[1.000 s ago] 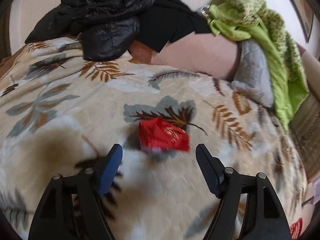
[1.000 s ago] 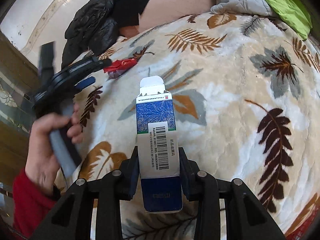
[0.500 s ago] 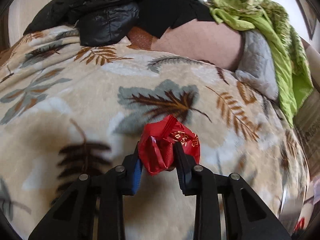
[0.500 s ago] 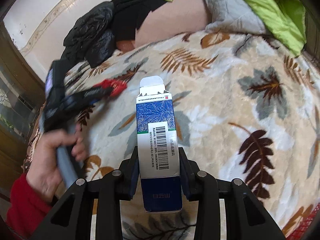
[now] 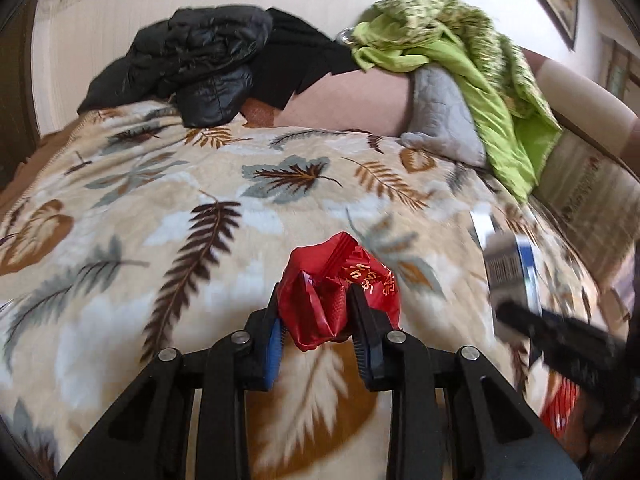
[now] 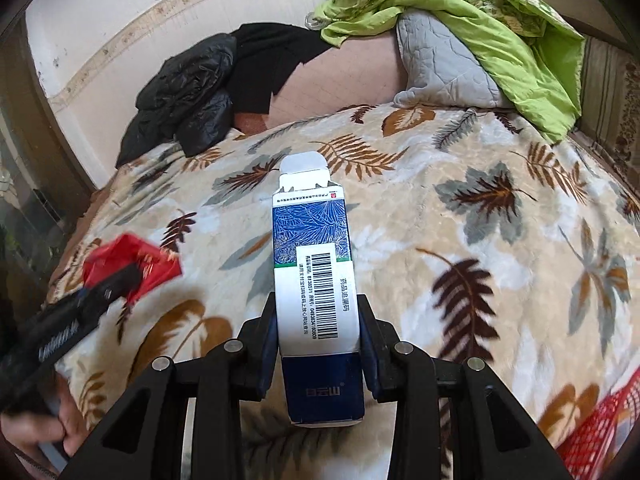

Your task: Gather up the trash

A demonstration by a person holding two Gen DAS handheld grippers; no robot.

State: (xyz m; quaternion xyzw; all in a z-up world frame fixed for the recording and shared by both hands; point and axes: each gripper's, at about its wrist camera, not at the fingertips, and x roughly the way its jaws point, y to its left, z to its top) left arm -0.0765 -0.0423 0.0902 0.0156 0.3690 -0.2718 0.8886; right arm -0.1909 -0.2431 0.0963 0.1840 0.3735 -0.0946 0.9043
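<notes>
Left wrist view shows a big bed under a leaf-pattern blanket (image 5: 120, 208), with a black jacket (image 5: 192, 68) and a green quilt (image 5: 492, 92) piled at its far end. Low at the right edge of the right wrist view is a red mesh basket (image 6: 596, 428), probably for the trash.

The right gripper (image 6: 318, 344) is clamped on a blue and white carton (image 6: 316, 280). Its long axis runs along the fingers, and the opened flap points away, toward the far end of the bed.

The left gripper (image 5: 316, 324) is closed narrowly on a crumpled red wrapper (image 5: 336, 288), which is lifted above the blanket. It has no clear long axis.

The wrapper is thin and slippery, and only a fold is pinched, so a quick swing can pull it free. The carton is hollow, so a hard squeeze may crush it and loosen the hold.
</notes>
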